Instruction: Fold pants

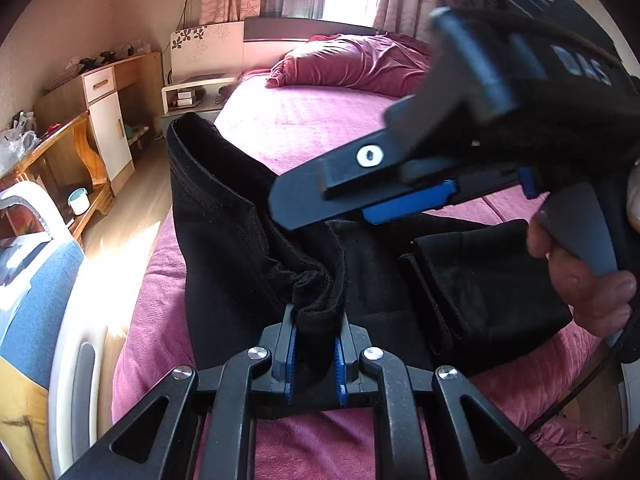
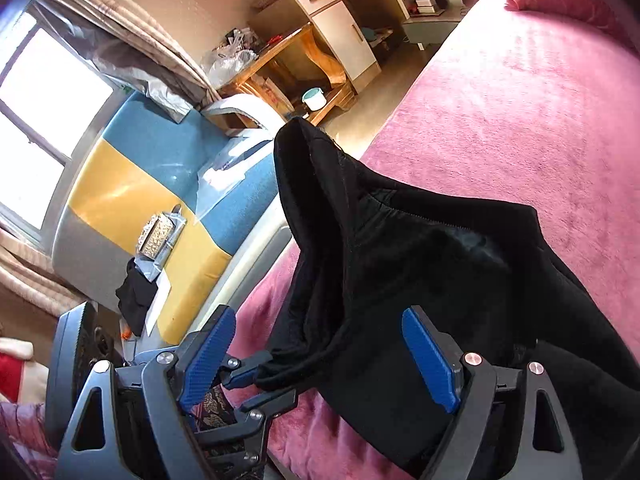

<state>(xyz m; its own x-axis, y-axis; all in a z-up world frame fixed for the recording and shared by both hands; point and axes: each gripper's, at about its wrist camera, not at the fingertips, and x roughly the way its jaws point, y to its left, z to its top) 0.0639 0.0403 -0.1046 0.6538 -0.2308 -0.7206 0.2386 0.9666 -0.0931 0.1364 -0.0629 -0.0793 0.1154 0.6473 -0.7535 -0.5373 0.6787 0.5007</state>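
Black pants (image 1: 248, 240) lie partly folded on a pink bed (image 1: 320, 120). My left gripper (image 1: 316, 344) is shut on a bunched edge of the pants and lifts it, so the fabric rises in a ridge. A folded part (image 1: 480, 280) lies flat to the right. My right gripper (image 2: 320, 360) is open, its blue pads (image 2: 430, 364) wide apart, above the pants (image 2: 420, 272). In the left wrist view the right gripper (image 1: 328, 196) hovers over the pants. In the right wrist view the left gripper (image 2: 256, 376) pinches the fabric edge.
The bed's left edge (image 1: 160, 248) runs beside a wooden floor. A blue and yellow bench (image 2: 152, 184) stands by the bed. A wooden desk (image 1: 72, 144) and white cabinet (image 1: 108, 128) stand at the far left. A pink quilt (image 1: 360, 64) lies at the bed's head.
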